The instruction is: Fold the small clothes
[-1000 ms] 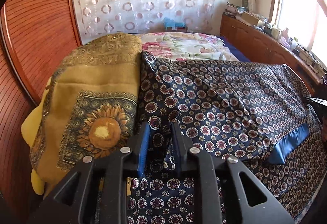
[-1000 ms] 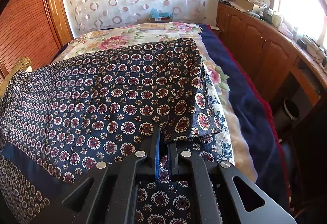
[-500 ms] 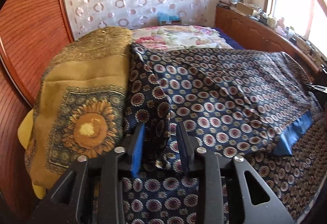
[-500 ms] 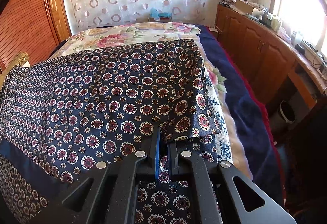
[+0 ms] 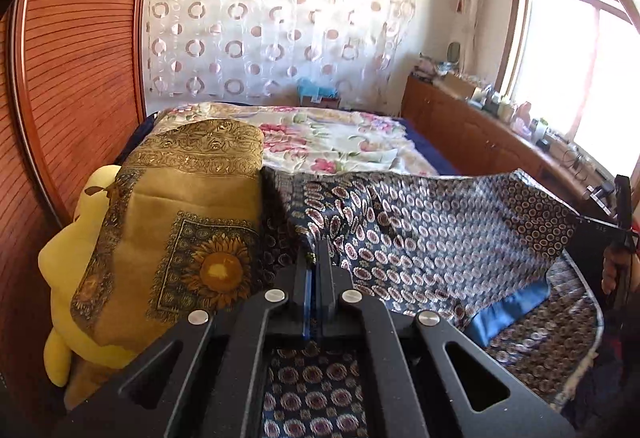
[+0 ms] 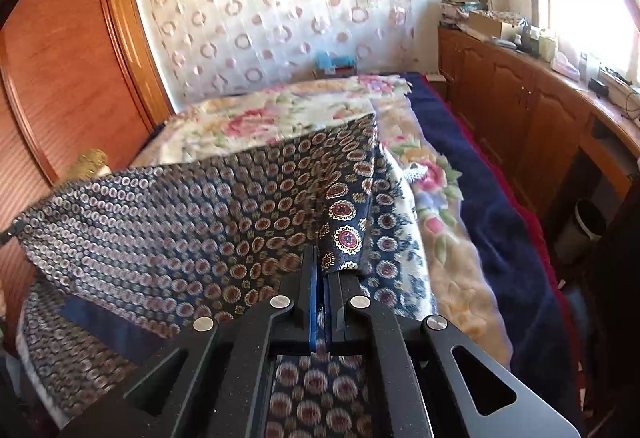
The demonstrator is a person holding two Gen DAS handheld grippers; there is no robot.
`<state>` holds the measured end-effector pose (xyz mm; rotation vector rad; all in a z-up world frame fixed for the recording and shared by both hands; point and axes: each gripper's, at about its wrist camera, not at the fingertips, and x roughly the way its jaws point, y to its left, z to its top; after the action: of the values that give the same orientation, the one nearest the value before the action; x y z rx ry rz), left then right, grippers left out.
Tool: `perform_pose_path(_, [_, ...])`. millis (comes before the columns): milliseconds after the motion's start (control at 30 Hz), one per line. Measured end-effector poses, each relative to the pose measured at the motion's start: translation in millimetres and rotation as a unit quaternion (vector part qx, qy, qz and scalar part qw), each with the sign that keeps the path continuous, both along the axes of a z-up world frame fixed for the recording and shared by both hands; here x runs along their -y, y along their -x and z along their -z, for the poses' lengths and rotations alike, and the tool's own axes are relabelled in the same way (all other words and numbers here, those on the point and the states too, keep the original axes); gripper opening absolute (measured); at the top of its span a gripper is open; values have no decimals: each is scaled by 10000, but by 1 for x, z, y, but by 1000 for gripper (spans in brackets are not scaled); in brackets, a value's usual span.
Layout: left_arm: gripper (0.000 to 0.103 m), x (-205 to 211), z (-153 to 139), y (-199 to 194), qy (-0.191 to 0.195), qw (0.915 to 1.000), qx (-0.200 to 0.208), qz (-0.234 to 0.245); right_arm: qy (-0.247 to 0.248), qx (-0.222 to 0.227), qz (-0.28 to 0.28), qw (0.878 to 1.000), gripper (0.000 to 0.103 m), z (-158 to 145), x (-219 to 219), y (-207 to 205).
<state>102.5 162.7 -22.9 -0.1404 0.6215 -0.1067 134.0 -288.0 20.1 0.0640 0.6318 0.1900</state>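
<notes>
Left gripper [image 5: 317, 258] fingers have just closed, pinching the patterned cloth [image 5: 432, 234]. Right gripper [image 6: 320, 266] fingers clamp its opposite corner above the bed [image 6: 472, 238].

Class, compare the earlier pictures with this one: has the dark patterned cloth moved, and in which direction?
Yes. Pinched in the left gripper and right gripper, the patterned cloth has risen: in the right wrist view its held edge stands up, covering more of the floral bedspread.

Right gripper [image 6: 320, 266] clamped on patterned garment [image 6: 200, 214]
Navy medallion-print fabric is raised off the floral bedspread [image 6: 288, 110]; wooden cabinets [image 6: 520, 106] stand at right.
</notes>
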Motion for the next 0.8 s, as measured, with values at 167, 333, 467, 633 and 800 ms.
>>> perform_pose_path(167, [2,-7,4,20,247,9997,-46,65,-99,61,-160,9998,2,-9,13,42])
perform_pose_path(333, [2,-12,22,44,370,9991,-199,-5,-3,-51,-256,9997,2,0,21,80])
perform_pose_path(467, [2,-20,35,62,458,9983,-308,-167,9,-109,-308,9995,2,3,24,106])
perform_pose_path(633, [2,-20,45,81,447,9979,-365,-282,141,-176,-297,9993,2,2,28,120])
perform_pose_path(800, [2,-16,58,82,149,9977,-556,-364,307,-441,-213,9983,2,3,13,93])
